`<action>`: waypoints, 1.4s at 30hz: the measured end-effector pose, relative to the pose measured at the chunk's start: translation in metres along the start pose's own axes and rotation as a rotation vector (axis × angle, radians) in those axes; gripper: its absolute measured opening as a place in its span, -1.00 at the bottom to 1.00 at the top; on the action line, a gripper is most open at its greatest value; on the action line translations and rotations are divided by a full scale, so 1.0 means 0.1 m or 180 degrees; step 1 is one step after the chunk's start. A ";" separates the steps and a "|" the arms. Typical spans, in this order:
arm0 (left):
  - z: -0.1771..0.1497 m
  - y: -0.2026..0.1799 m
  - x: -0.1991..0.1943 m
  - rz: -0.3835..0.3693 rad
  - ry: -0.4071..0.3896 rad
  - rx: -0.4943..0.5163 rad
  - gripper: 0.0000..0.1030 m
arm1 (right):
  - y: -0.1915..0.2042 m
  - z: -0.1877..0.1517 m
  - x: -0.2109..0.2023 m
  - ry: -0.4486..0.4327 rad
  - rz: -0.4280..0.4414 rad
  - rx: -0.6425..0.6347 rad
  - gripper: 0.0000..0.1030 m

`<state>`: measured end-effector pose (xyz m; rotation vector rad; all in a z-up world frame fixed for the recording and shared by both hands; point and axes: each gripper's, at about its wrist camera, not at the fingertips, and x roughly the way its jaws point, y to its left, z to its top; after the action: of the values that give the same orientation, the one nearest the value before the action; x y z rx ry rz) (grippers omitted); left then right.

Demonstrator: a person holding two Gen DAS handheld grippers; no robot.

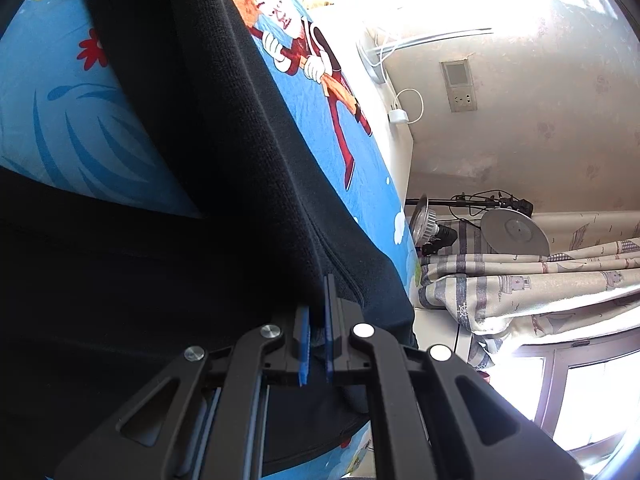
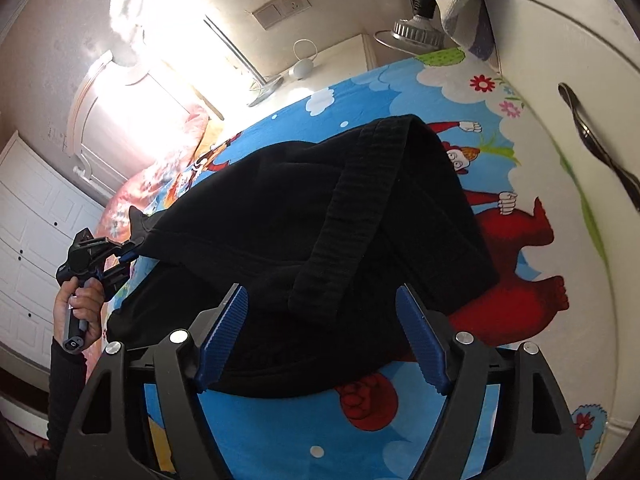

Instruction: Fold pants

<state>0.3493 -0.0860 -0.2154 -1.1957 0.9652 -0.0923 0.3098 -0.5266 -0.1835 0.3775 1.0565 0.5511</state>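
Note:
Black pants (image 2: pixel 304 216) lie partly folded on a blue cartoon bedsheet (image 2: pixel 360 432), with the ribbed waistband (image 2: pixel 352 208) draped over the top layer. My right gripper (image 2: pixel 320 300) is open, its blue pads (image 2: pixel 420 340) spread just above the near edge of the pants. My left gripper (image 1: pixel 318 320) is shut on a fold of the pants (image 1: pixel 256 184) and lifts the cloth off the sheet (image 1: pixel 80 120). In the right wrist view, the left gripper (image 2: pixel 128 254) shows at the pants' far left edge, held by a hand.
A white headboard (image 2: pixel 560 80) with a metal handle borders the bed on the right. A pink quilt (image 2: pixel 160 184) lies at the bed's far end. A lamp (image 2: pixel 416 28) and wall socket (image 2: pixel 282 6) stand behind. A patterned blanket (image 1: pixel 540 280) hangs beside the bed.

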 end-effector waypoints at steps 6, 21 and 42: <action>0.03 0.03 -0.05 -0.0009 0.0001 0.0029 -0.90 | -0.04 -0.03 0.38 0.0192 0.0010 0.0248 0.24; -0.48 -0.14 -0.44 -0.0154 -0.0080 0.0323 -0.90 | -0.06 0.37 -0.33 -0.0285 0.0047 -0.0025 -0.86; -1.90 0.56 -0.34 0.0427 -0.0215 0.0526 -0.89 | -0.57 -0.02 -0.07 -0.0132 -0.0772 -0.0180 -0.60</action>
<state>0.1775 -0.1858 -0.2480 -0.9744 0.9571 -0.0241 0.3188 -0.5770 -0.2107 0.2060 1.0274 0.3539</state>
